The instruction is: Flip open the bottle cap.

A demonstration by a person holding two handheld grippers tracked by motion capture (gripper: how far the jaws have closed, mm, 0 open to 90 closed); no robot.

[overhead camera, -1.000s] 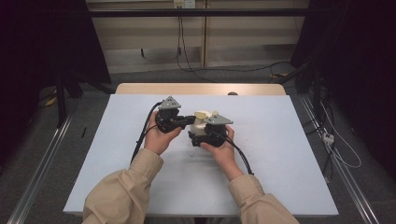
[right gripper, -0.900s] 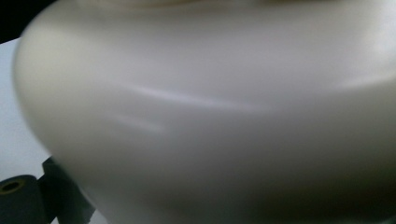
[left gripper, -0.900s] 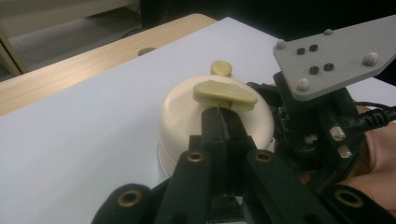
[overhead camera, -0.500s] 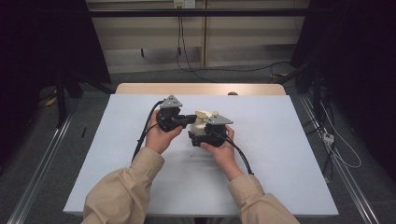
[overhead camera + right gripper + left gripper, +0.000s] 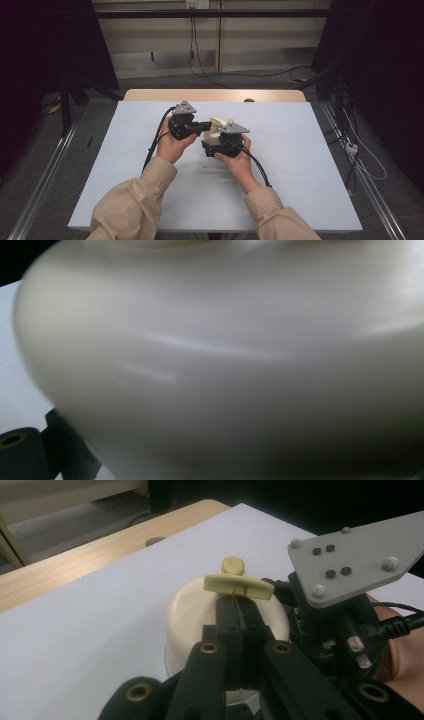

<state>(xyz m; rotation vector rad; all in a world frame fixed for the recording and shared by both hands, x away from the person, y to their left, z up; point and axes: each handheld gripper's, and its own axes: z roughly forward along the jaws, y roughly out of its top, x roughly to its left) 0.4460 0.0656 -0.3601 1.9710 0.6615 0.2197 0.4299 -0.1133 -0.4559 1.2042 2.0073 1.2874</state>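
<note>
A cream jar [image 5: 200, 615] is sitting upright near the middle of the white table [image 5: 310, 165], its flat winged handle [image 5: 239, 584] lying level on top. The left gripper [image 5: 239, 611] is pinching that handle, jaws pressed together. The right gripper [image 5: 220, 145] is pressing against the jar's side; its grip cannot be told. No writing is showing.
</note>
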